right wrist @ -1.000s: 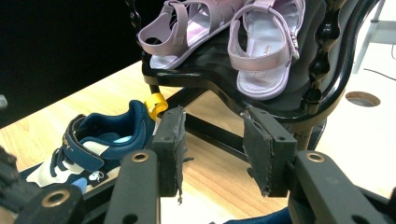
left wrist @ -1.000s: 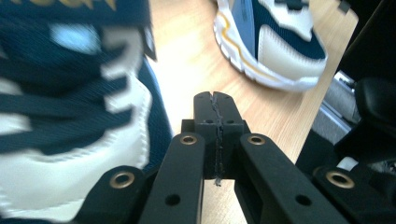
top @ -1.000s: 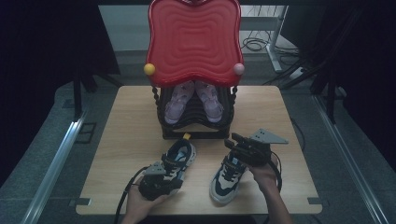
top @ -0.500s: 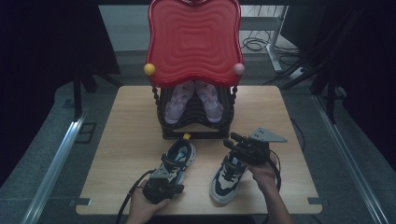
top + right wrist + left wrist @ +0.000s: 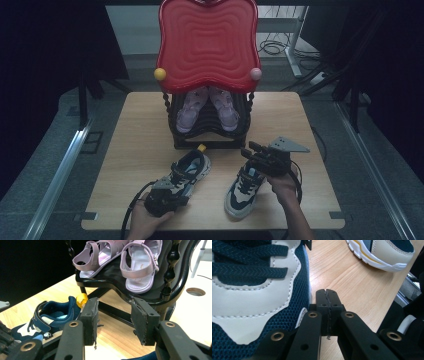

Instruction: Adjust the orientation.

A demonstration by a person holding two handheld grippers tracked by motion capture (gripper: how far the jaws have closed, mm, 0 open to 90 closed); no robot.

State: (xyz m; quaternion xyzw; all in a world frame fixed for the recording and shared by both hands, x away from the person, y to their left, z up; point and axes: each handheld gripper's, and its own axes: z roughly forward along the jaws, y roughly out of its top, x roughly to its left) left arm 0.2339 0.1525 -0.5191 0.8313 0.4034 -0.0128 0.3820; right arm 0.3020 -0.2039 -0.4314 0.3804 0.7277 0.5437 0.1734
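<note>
Two navy and cream sneakers lie on the wooden table (image 5: 130,150): the left sneaker (image 5: 187,170) (image 5: 249,290) (image 5: 52,315) and the right sneaker (image 5: 245,192) (image 5: 384,252). My left gripper (image 5: 172,194) (image 5: 327,300) is low at the left sneaker's toe end, shut, jaws pressed together on nothing, just beside its mesh side. My right gripper (image 5: 250,151) (image 5: 113,322) is open above the right sneaker's heel and points at the black rack (image 5: 210,137) (image 5: 120,290). Two lilac sandals (image 5: 187,112) (image 5: 140,267) rest on the rack's shelf.
A big red wavy panel (image 5: 207,45) tops the rack, with a yellow ball (image 5: 160,74) and a pink ball (image 5: 255,74) at its lower corners. Metal rails run along both table sides. Bare wood lies left and right of the rack.
The left hand and its gripper have shifted slightly along the left sneaker's toe. The right gripper has hardly moved.
</note>
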